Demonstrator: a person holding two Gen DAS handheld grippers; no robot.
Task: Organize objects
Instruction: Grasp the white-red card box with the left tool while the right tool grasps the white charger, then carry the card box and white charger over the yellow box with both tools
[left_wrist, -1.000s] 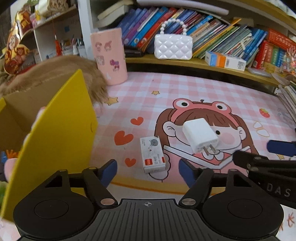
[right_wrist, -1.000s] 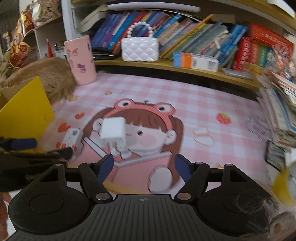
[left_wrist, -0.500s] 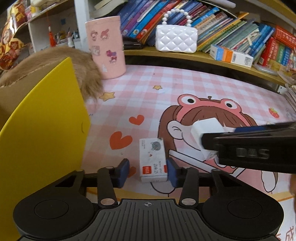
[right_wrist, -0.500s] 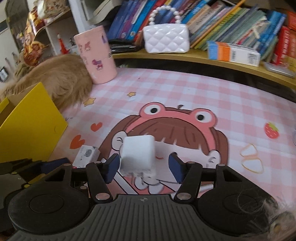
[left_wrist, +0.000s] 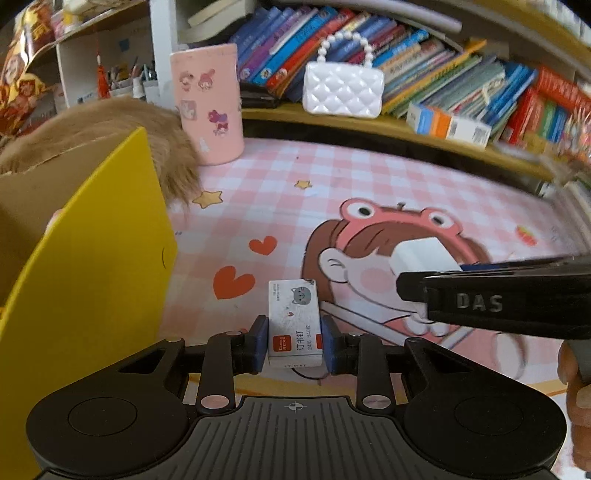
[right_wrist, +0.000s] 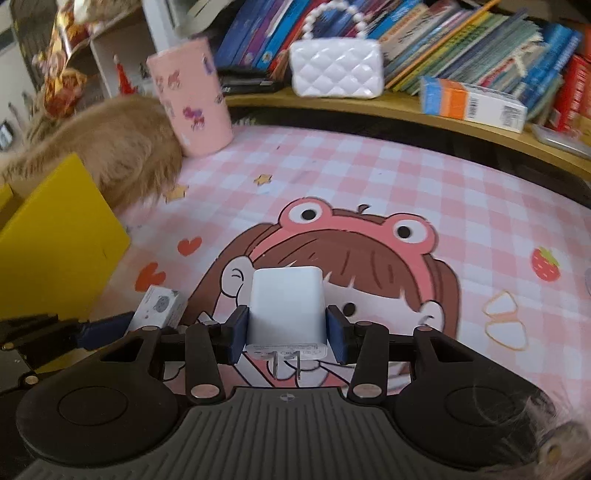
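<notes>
A small white staples box (left_wrist: 293, 319) with a grey cat print lies on the pink cartoon mat (left_wrist: 369, 184). My left gripper (left_wrist: 294, 343) is shut on it, a blue pad pressed to each long side. To its right is a white plug charger (right_wrist: 287, 306), prongs toward the camera. My right gripper (right_wrist: 288, 339) has its jaws closing on the charger, and both pads touch its sides. In the left wrist view the right gripper's black fingers (left_wrist: 480, 302) cover the charger's (left_wrist: 421, 254) near half. The staples box (right_wrist: 160, 306) also shows in the right wrist view.
An open yellow cardboard box (left_wrist: 92, 277) stands at the left, with brown fur (left_wrist: 155, 147) behind it. A pink cup (left_wrist: 207, 110) stands at the back. A white quilted purse (left_wrist: 341, 90) and a row of books (left_wrist: 461, 85) fill the shelf. A hand (left_wrist: 576, 369) holds the right gripper.
Both grippers moved forward over their objects. The left jaws closed onto the staples box. The right jaws narrowed around the charger until the pads met its sides.
</notes>
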